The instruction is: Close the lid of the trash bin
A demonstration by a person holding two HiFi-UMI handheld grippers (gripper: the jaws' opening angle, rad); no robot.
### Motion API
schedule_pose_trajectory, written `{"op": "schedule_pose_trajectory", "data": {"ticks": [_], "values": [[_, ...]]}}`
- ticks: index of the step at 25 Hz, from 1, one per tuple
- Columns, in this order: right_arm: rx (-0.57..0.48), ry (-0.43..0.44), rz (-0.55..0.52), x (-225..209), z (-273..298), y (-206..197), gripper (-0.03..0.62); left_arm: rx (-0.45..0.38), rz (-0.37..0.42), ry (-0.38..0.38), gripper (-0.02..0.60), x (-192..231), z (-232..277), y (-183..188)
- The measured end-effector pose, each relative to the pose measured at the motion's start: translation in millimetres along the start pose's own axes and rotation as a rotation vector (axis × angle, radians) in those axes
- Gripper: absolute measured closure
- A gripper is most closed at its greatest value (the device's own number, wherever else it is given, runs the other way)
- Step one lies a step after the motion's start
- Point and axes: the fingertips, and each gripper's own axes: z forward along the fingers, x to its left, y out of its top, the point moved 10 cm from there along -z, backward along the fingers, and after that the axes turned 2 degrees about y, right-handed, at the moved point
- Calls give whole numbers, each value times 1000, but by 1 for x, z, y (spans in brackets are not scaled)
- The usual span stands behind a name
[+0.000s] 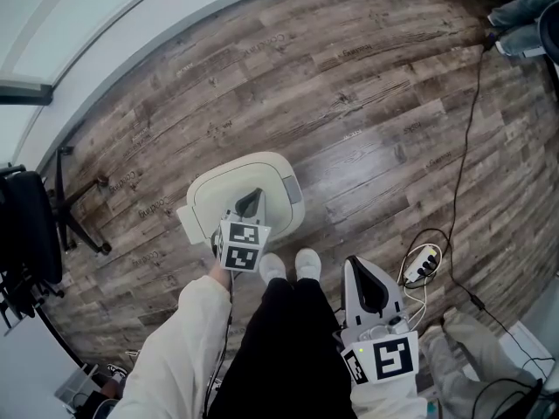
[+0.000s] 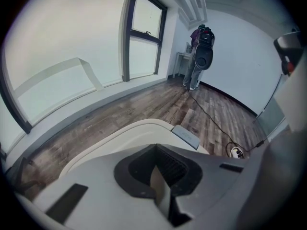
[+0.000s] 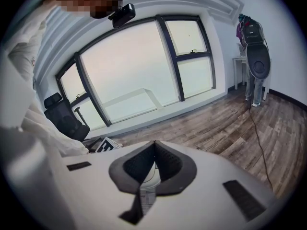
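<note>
Wood-plank floor [image 1: 367, 103] all round, and the cream trash bin [image 1: 218, 190] stands right in front of the person's white shoes [image 1: 288, 266]. The head view gives the whole layout: left gripper [image 1: 251, 201] over the bin's top, right gripper [image 1: 365, 285] well off to the bin's right above bare floor, a white power strip [image 1: 419, 264] further right of the bin, and a black office chair [image 1: 26, 234] well off to the bin's left. What that view can't settle, the gripper views do. In the left gripper view, the left gripper [image 2: 154, 152] has its jaws pressed together at the tip with nothing between them, and the lid [image 2: 139, 128] sits just beneath; whether they touch it, I can't tell. In the right gripper view, the right gripper [image 3: 154, 145] is likewise closed and empty. Only the two gripper views show the big window [image 3: 144, 66] beyond the bin. The lid lies down flat on the bin. From above it looks close to square, so I can't call a long axis. Its grey tab [image 1: 293, 189] sits on the bin's right side, facing the power strip. With the lid down, the bin's inside is hidden.
</note>
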Motion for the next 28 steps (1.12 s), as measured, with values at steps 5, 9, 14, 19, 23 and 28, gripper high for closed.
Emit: {"op": "schedule_pose_trajectory", "data": {"ticks": [5,9,14,19,23,28], "values": [[7,-10,4,-6,0,-4,571,-14,3,13,574,-1,1,-2],[8,-17,14,-6,1,-6,571,-15,15,8,574,0,2,-2],[7,-8,14,-1,2,-6,571,-17,36,15,574,-3,1,-2],[9,8,1,8,0,-4,571,-35,-73,-30,574,3,-3,-4],[10,20,-23,13,-3,1,571,-55,-52,-57,575,7,-9,0],[-1,29,-37,24,-12,7,571,-110,-95,-13,575,7,-43,9]]}}
